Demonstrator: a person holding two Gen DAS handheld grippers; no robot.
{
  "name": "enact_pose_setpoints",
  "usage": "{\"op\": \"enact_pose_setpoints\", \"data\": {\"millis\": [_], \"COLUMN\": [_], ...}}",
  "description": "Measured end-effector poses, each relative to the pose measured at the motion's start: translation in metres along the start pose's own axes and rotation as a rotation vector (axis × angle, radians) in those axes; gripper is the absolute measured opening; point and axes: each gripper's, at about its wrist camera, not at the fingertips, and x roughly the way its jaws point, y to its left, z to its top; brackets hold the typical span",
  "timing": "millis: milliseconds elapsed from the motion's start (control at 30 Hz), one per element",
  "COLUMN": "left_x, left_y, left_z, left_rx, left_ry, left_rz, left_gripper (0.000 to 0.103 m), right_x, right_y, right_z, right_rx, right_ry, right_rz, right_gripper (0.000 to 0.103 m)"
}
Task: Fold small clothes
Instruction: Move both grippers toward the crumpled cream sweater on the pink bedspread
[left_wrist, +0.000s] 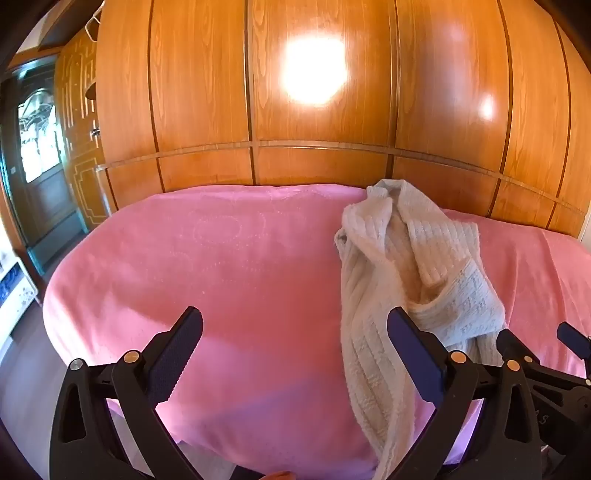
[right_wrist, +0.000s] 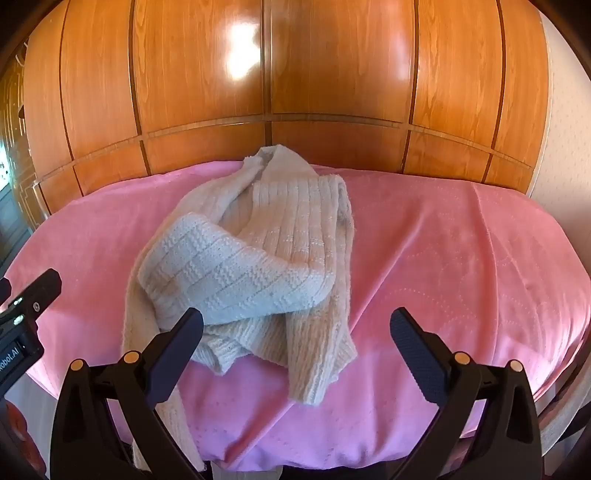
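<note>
A cream knitted sweater (right_wrist: 255, 254) lies crumpled on a pink blanket (right_wrist: 461, 258), with one sleeve hanging over the near edge. In the left wrist view the sweater (left_wrist: 399, 266) lies to the right. My left gripper (left_wrist: 295, 325) is open and empty, above the bare blanket left of the sweater. My right gripper (right_wrist: 295, 325) is open and empty, just in front of the sweater's lower hem. The left gripper also shows at the left edge of the right wrist view (right_wrist: 29, 295), and the right gripper at the right edge of the left wrist view (left_wrist: 535, 343).
The pink blanket (left_wrist: 221, 258) covers a bed-like surface. A glossy wooden wardrobe wall (left_wrist: 314, 110) stands right behind it. A dark door (left_wrist: 40, 155) with a glass pane is at the far left. The floor drops off at the blanket's near edge.
</note>
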Motion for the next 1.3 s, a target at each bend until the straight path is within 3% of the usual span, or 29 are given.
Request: {"op": "enact_pose_setpoints", "data": {"millis": [200,267,567,1300], "left_x": [-0.001,0.005,0.005,0.009], "left_y": [0.005,0.01,0.0,-0.005], "left_z": [-0.004,-0.007,-0.004,-0.007], "left_rx": [-0.015,-0.018,0.003,0.012], "left_ry": [-0.003,0.006,0.026,0.041], "left_rz": [-0.011,-0.017,-0.013,-0.029], "left_gripper": [0.099,0.099,0.099,0.099], "right_x": [-0.011,-0.005,-0.015,-0.011], "right_y": [0.002,0.003,0.006,0.008], "right_z": [-0.007,0.003,0.01,0.007], "right_rx": [-0.006,-0.008,-0.045,-0.051], "right_ry": [-0.038,-0.012,-0.059,-0.038], "right_rz": [-0.023,-0.03,-0.048,-0.035], "right_gripper": [0.101,0.101,0.101,0.101]}}
